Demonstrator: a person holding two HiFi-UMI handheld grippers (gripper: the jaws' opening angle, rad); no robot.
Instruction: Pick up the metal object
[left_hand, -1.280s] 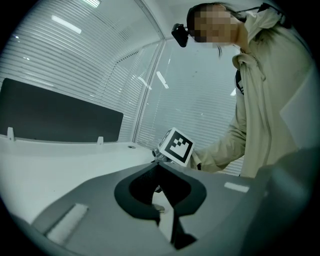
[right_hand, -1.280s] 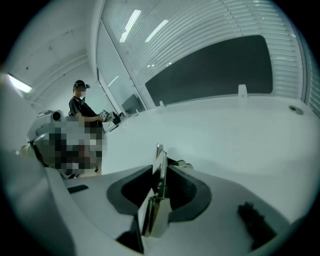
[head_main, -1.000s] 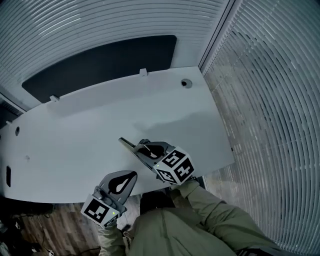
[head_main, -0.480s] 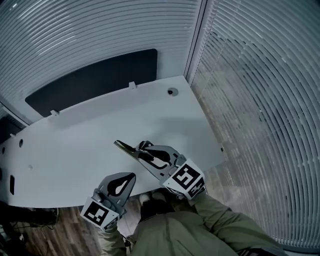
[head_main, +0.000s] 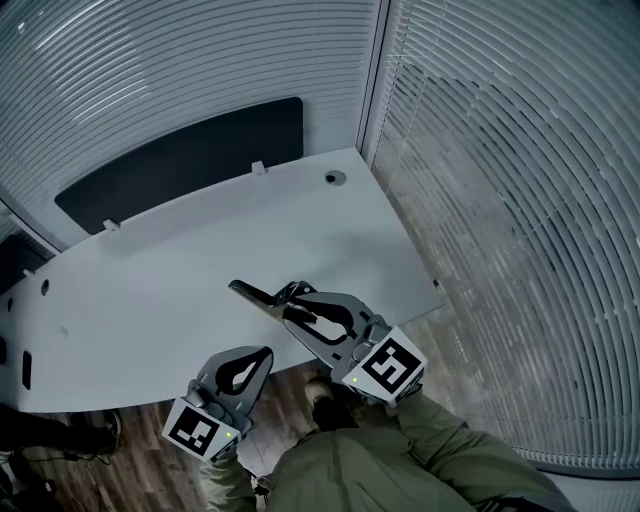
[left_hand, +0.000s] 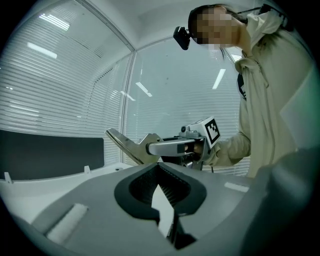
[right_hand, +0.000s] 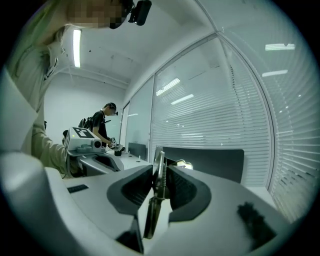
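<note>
The metal object (head_main: 252, 295) is a flat grey piece with a pointed end, held in the air over the front of the white table (head_main: 150, 290). My right gripper (head_main: 290, 302) is shut on it, and in the right gripper view the metal object (right_hand: 159, 175) stands on edge between the dark pads. From the left gripper view, the metal object (left_hand: 122, 142) juts left out of the right gripper (left_hand: 150, 148). My left gripper (head_main: 266, 351) hangs below the table's front edge with its jaws shut and nothing in them; seen along its own jaws, the left gripper (left_hand: 159, 165) is empty.
A black panel (head_main: 180, 160) runs behind the table. Window blinds (head_main: 500, 200) close off the back and right. A round cable hole (head_main: 334, 178) sits at the far right corner. Wooden floor (head_main: 130, 440) lies below. Another person (right_hand: 102, 125) stands far off.
The head view has swung, so the table sits further left in the picture. My right gripper keeps its hold on the metal object and has drawn slightly back toward the person. The left gripper has barely moved.
</note>
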